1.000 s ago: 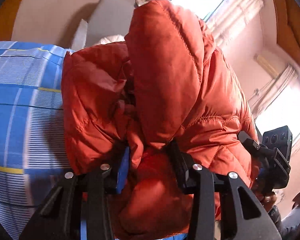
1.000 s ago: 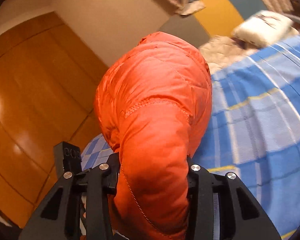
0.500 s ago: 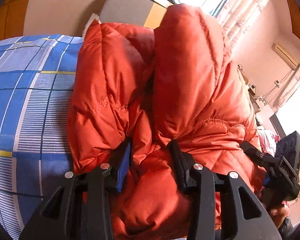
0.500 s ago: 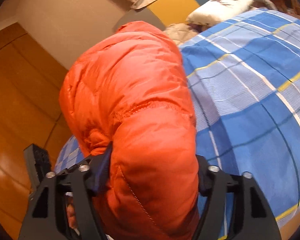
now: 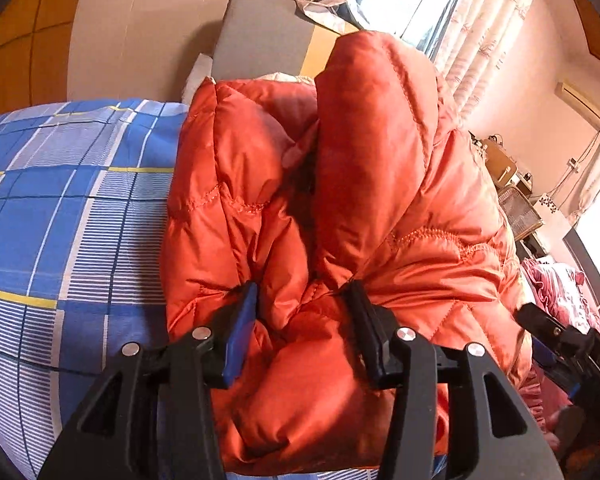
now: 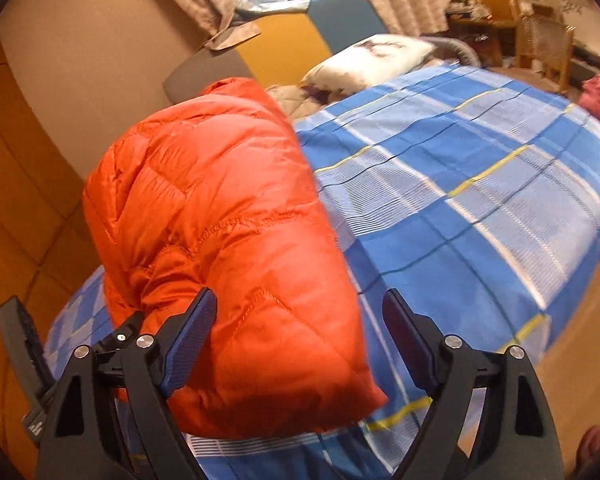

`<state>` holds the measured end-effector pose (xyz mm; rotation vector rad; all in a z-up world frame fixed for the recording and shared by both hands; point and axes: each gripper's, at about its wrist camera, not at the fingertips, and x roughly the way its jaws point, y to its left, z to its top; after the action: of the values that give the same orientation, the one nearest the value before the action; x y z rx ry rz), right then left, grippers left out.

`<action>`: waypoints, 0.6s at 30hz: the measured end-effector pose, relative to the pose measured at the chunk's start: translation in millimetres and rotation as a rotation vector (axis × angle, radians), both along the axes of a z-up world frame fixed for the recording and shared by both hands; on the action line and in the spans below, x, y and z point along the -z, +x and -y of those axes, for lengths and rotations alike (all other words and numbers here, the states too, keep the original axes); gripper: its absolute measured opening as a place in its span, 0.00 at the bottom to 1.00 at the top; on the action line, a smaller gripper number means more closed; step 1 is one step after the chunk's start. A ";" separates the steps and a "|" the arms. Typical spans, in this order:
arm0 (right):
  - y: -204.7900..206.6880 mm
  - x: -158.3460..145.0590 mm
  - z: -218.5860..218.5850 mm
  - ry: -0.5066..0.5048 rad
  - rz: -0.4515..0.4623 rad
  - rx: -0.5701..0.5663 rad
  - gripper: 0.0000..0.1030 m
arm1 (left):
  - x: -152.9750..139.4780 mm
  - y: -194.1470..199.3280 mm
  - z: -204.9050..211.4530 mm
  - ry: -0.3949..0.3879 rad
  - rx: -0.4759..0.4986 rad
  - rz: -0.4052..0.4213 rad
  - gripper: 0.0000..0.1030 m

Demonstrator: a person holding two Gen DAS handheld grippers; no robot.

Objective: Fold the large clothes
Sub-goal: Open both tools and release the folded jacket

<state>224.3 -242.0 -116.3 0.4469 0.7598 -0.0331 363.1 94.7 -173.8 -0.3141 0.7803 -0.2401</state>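
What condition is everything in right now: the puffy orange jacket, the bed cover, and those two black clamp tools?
Puffy orange quilted jacket: folded into a bundle, lying on the bed.
Blue checked bedsheet: spread flat.
Left gripper: pinching jacket fabric, jaws opening.
Right gripper: jaws opening, pads off the jacket.

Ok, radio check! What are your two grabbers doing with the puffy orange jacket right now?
Left gripper jaws opening, orange jacket still bunched between them. Right gripper opening wide, right pad clear of jacket. Jacket folded on blue checked bedspread. Nothing in the way.

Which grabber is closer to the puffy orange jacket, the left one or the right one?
Left. The left gripper has the orange jacket bunched between its opening jaws. The right gripper's jaws are opening too, one side clear of it.
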 end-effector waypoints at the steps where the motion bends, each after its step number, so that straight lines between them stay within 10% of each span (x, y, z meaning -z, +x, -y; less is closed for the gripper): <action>1: -1.0 -0.6 -1.8 -0.008 -0.002 0.006 0.82 | -1.0 -2.2 1.7 0.002 -0.003 0.001 0.46; 18: -25.4 -4.9 -27.0 -0.131 -0.023 0.022 0.82 | -23.9 -57.9 29.8 0.129 -0.100 0.052 0.61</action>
<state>199.0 -215.0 -111.4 0.3312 0.7708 -0.1083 305.2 64.9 -149.9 -0.2229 0.7235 -0.1031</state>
